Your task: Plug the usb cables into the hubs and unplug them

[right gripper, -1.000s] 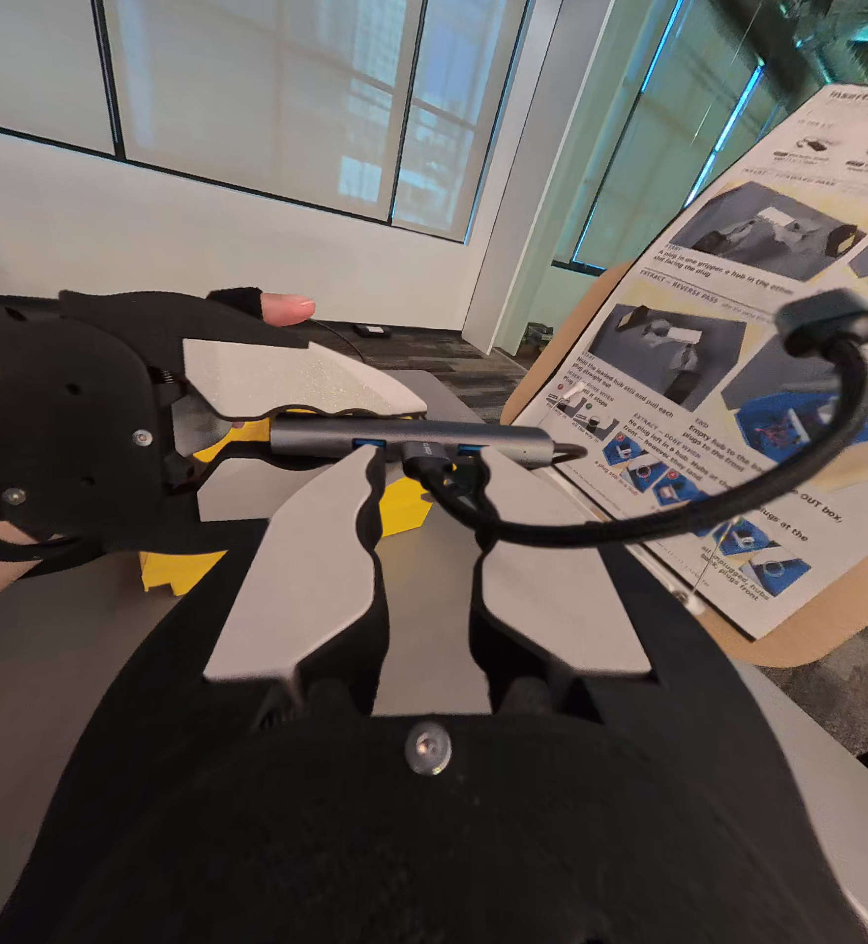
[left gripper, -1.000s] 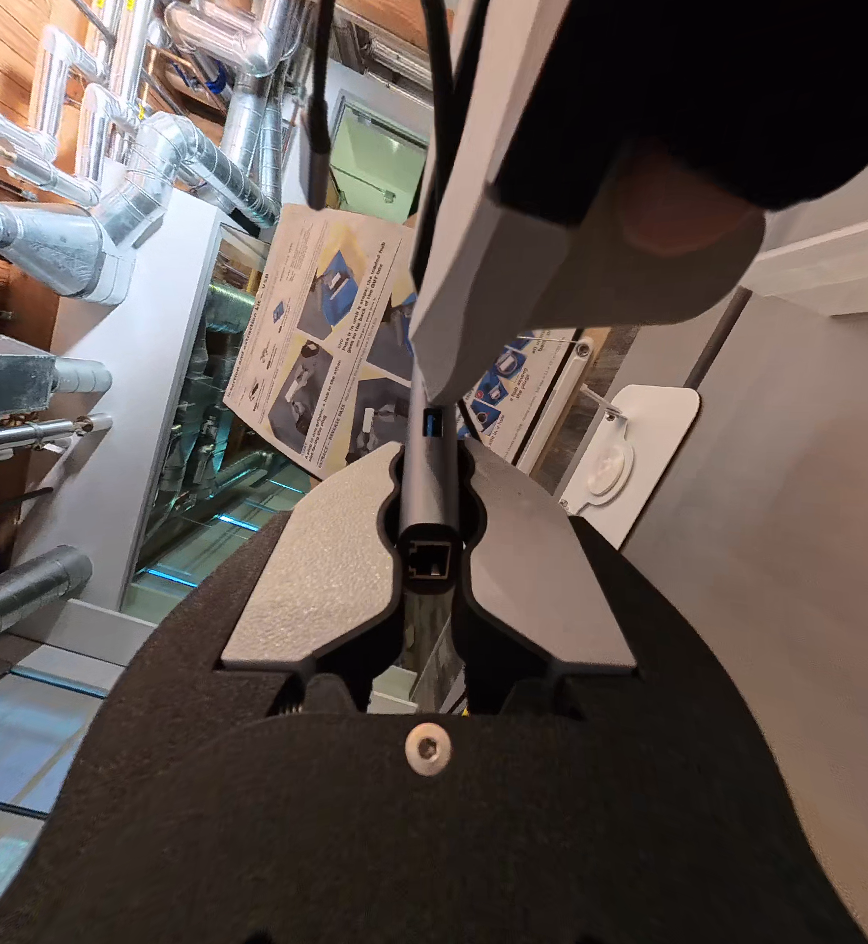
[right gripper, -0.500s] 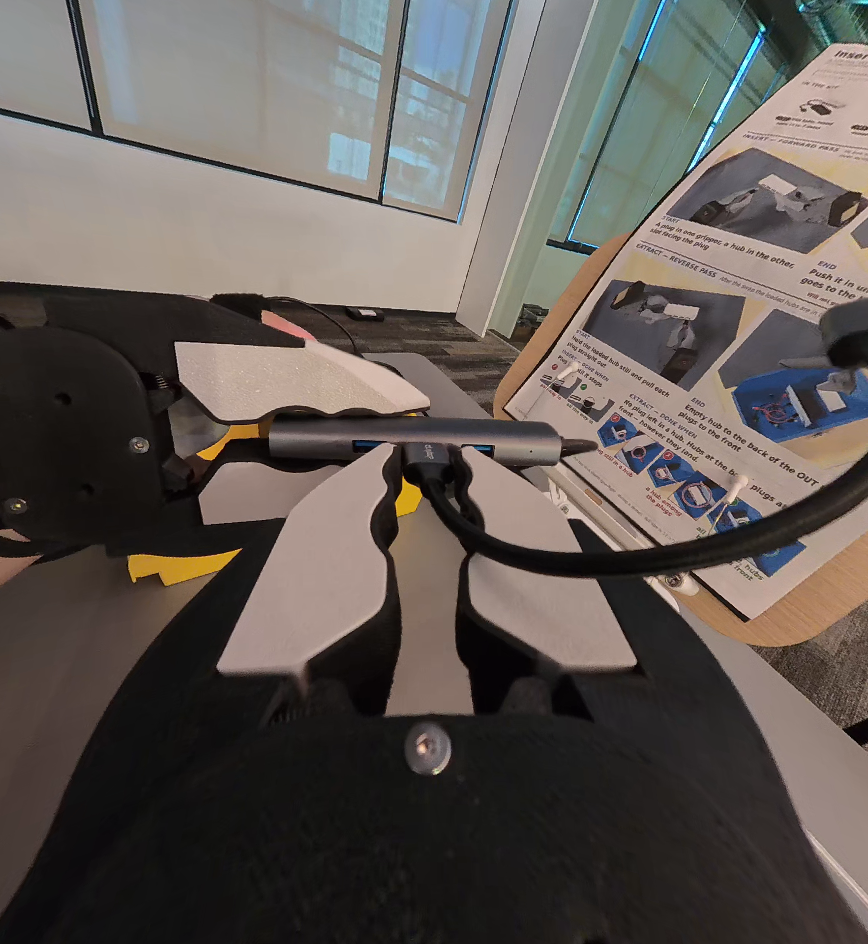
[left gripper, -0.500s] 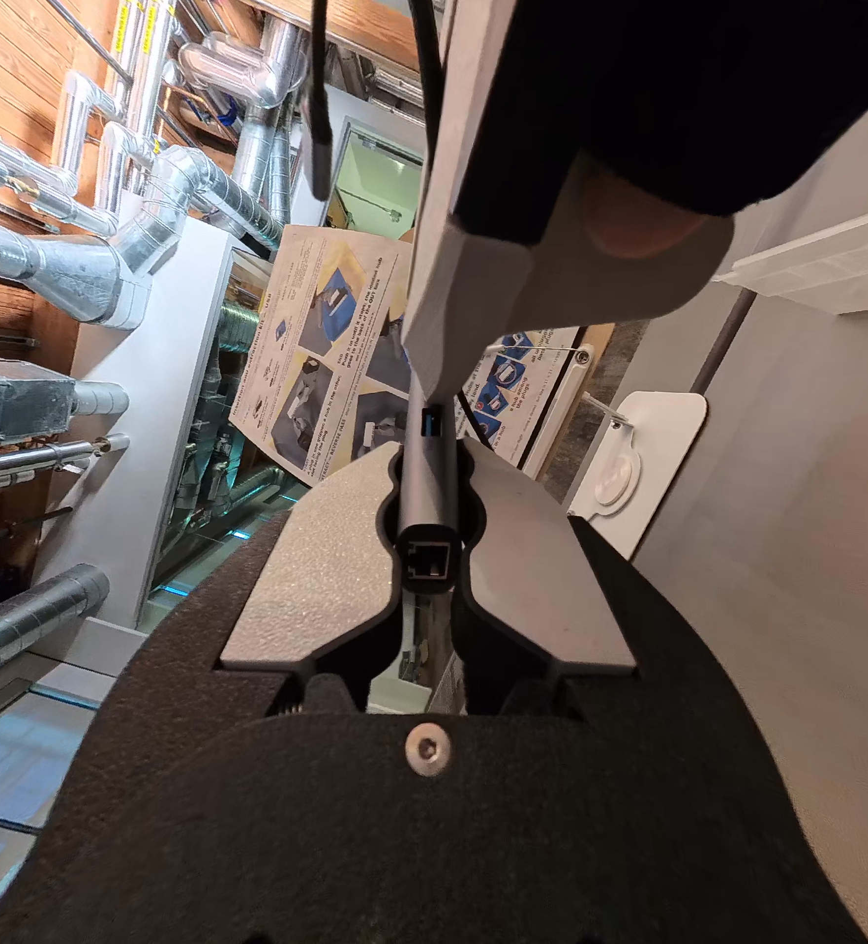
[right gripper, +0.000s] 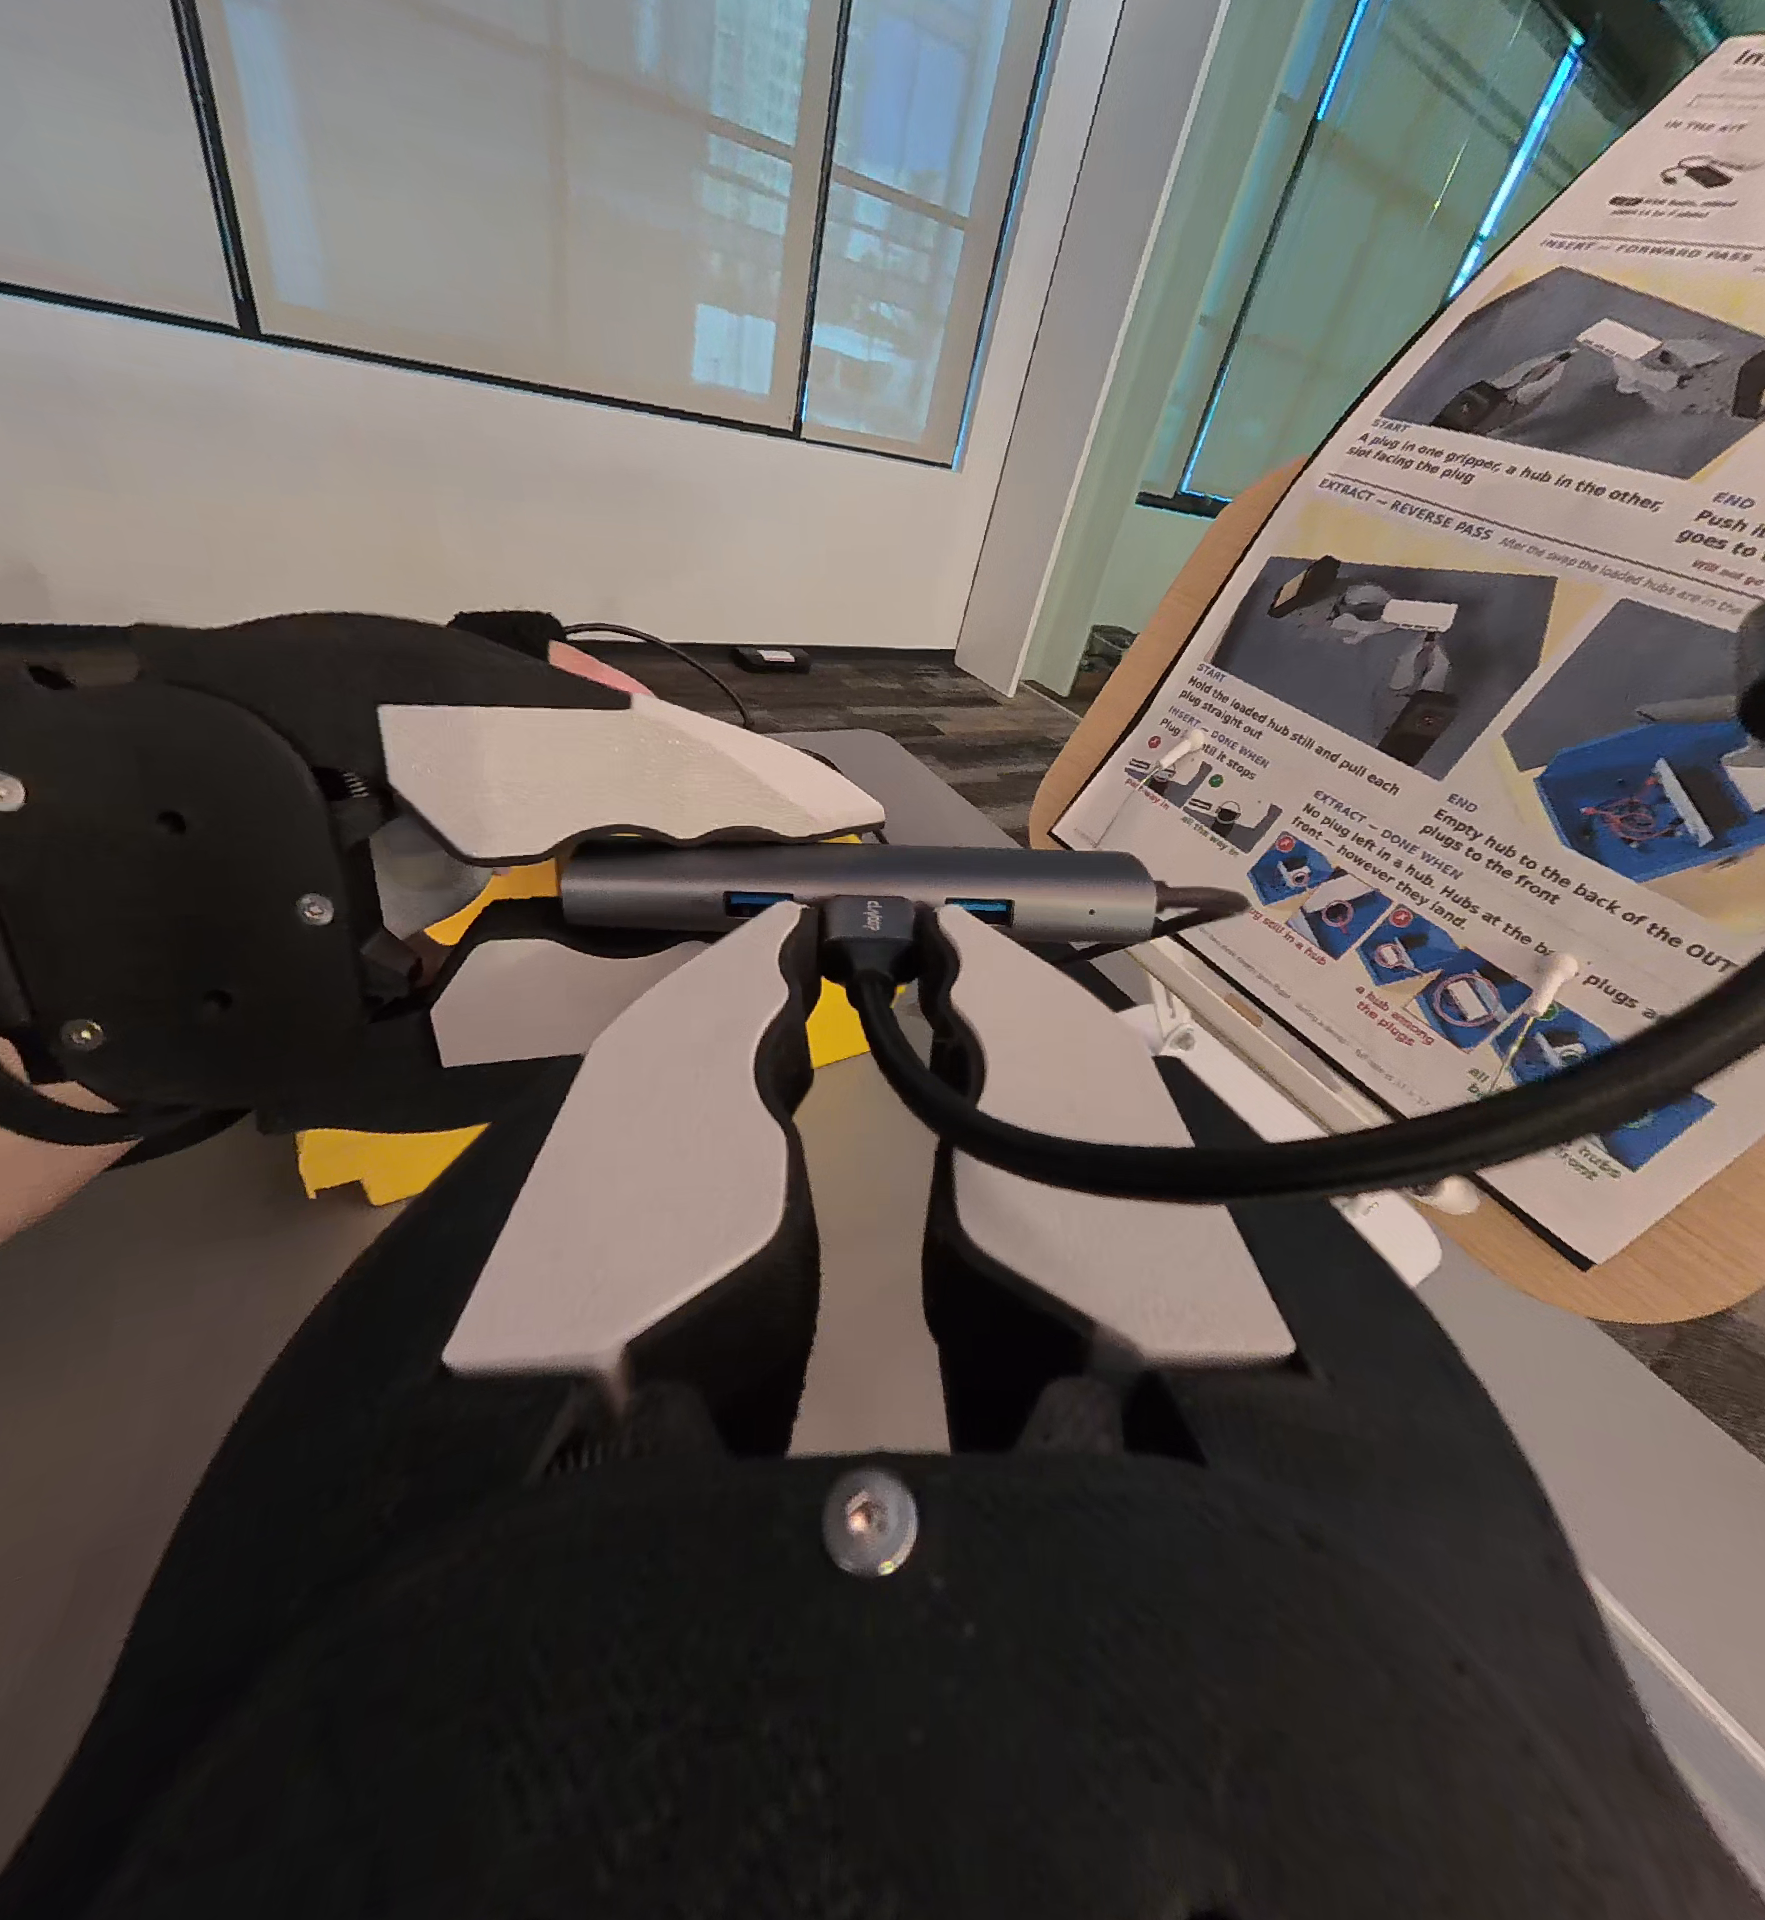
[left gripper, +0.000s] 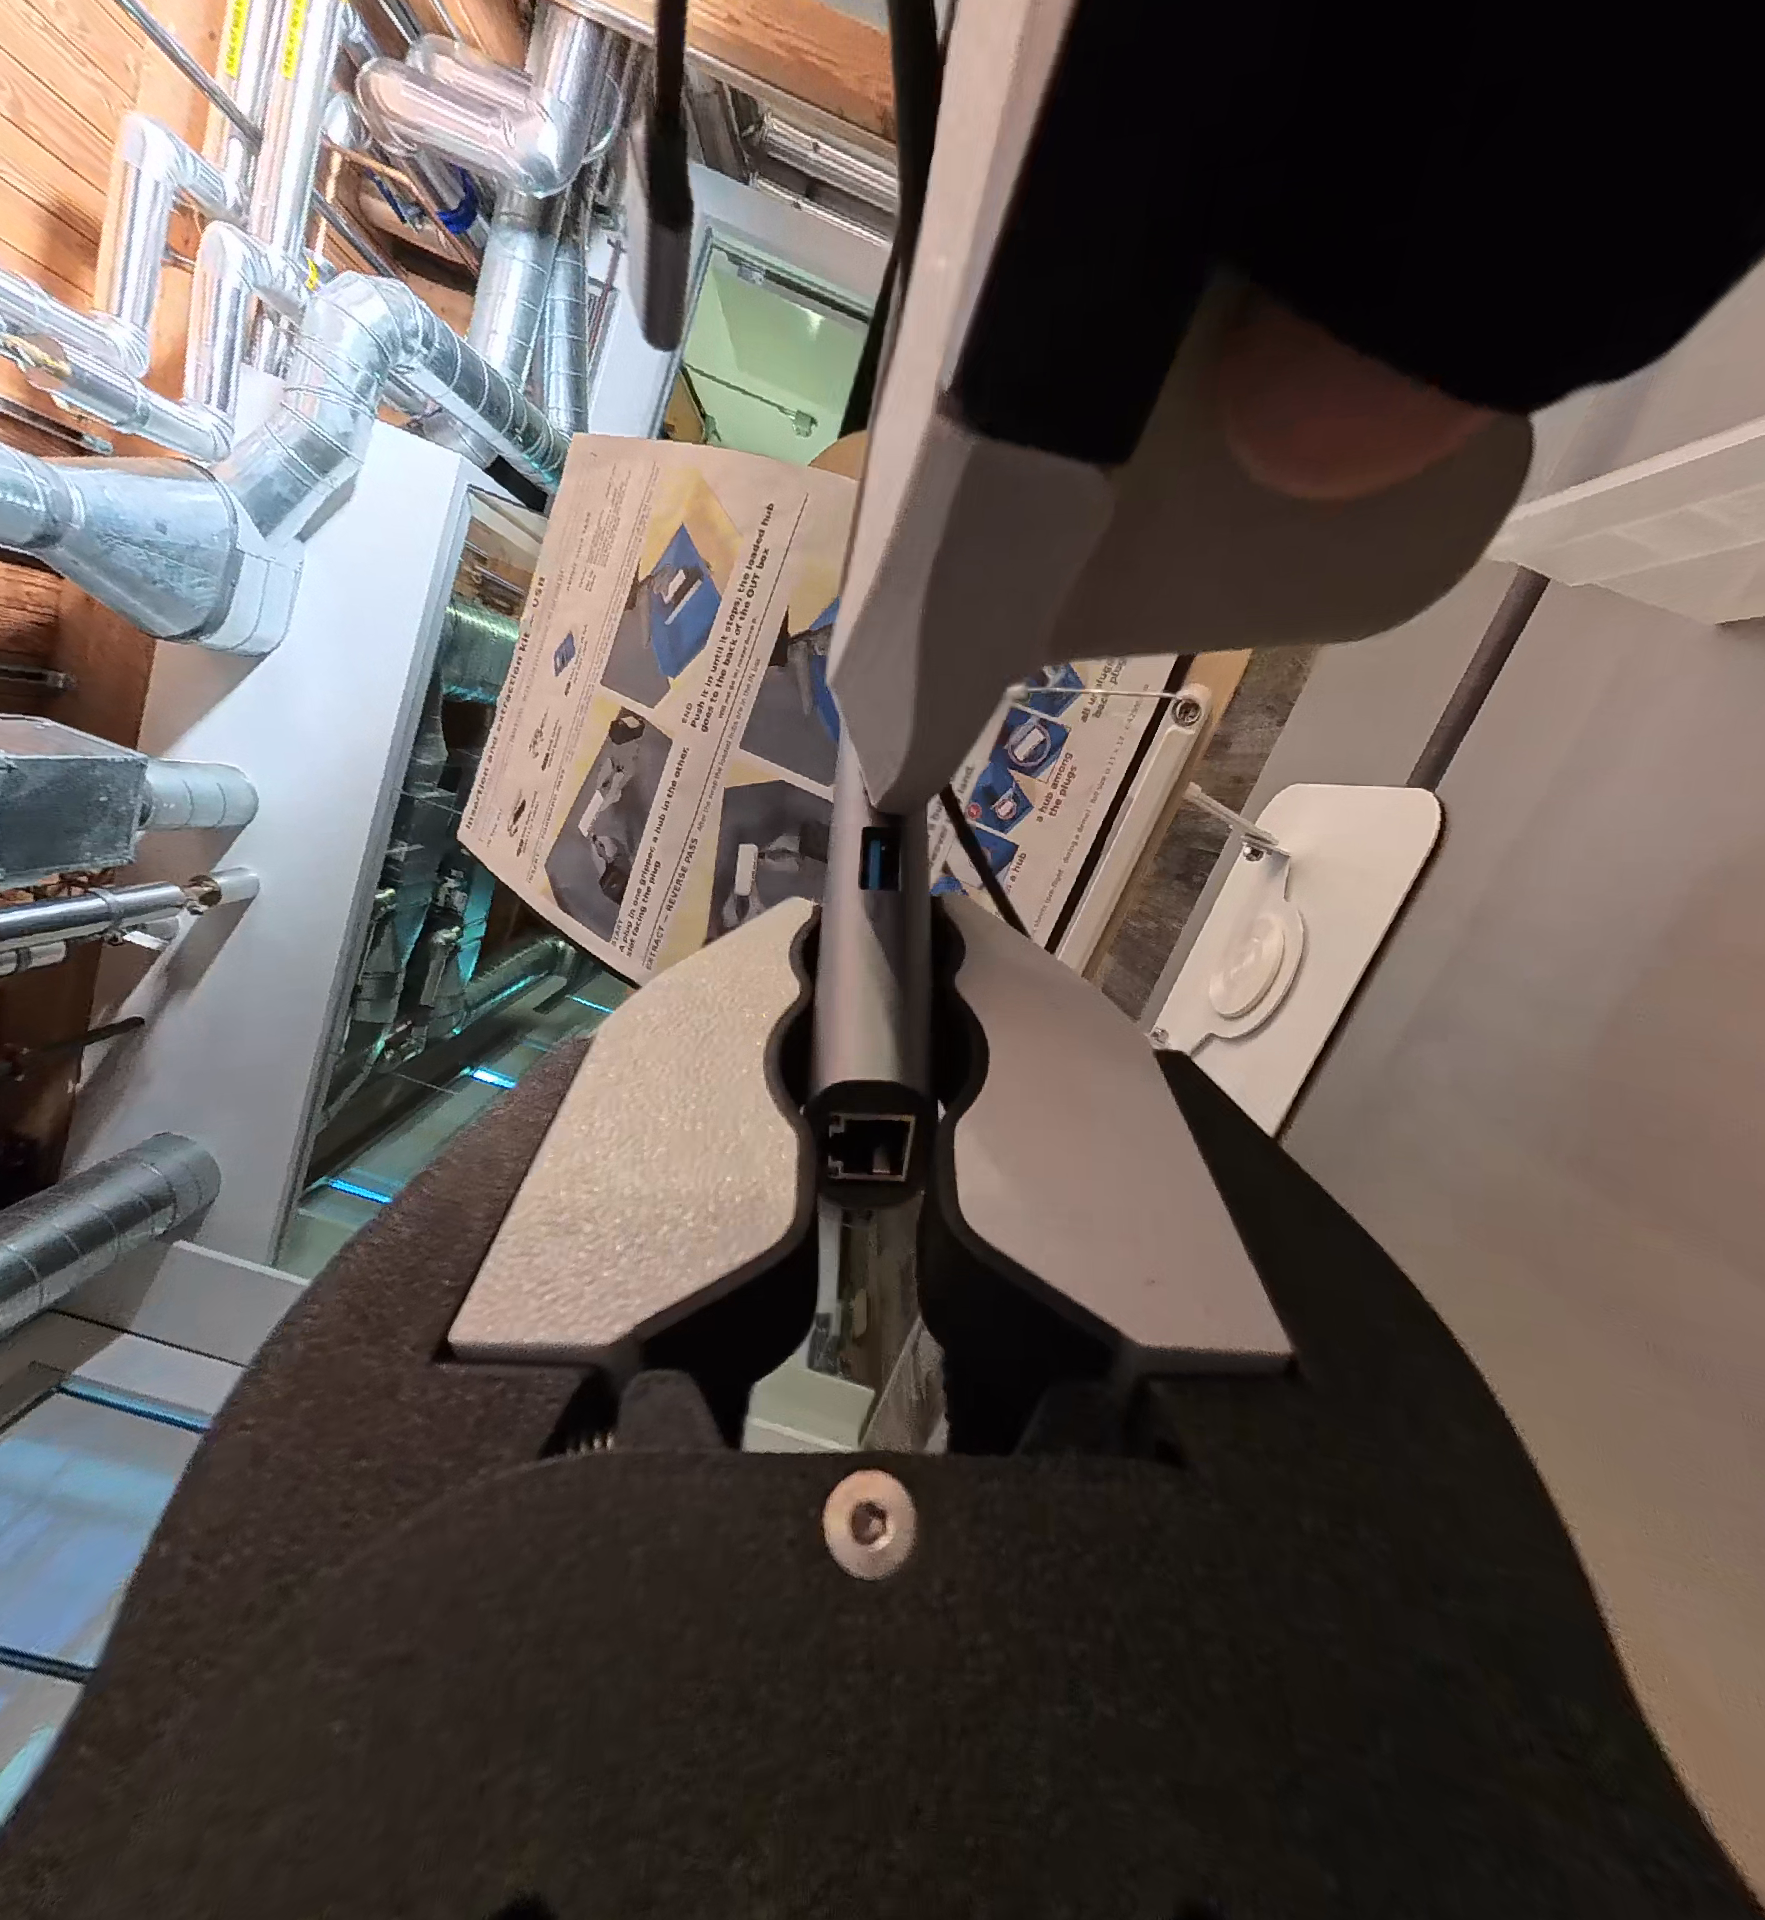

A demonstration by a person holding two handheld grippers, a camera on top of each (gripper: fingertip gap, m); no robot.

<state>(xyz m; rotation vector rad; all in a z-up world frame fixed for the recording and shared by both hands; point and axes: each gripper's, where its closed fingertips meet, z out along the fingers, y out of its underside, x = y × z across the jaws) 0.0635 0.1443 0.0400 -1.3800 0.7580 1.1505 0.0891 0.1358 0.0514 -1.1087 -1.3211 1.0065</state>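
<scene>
1. Insertion is judged the step in hand: the plug (right gripper: pixel 865 923) is pinched between the closed fingers of the right gripper (right gripper: pixel 862 940), seated at the middle port of the hub (right gripper: pixel 857 883).
2. The hub is clamped endwise by the left gripper (left gripper: pixel 867 997), held above the table (right gripper: pixel 78 1351).
3. A straight push is called for next, then a straight pull.
4. The cable (right gripper: pixel 1273 1158) arcs rightward near the instruction sheet (right gripper: pixel 1480 675); a yellow block (right gripper: pixel 358 1164) lies beneath, clear of the work.

Tight quarters around the hub

The left gripper (right gripper: pixel 649 894) and right gripper (right gripper: pixel 862 935) crowd the grey hub (right gripper: pixel 857 883) from two sides. The black cable (right gripper: pixel 1273 1164) arcs rightward, and the tilted instruction board (right gripper: pixel 1480 727) blocks that side. The grey table (right gripper: pixel 78 1403) offers room near left.
</scene>
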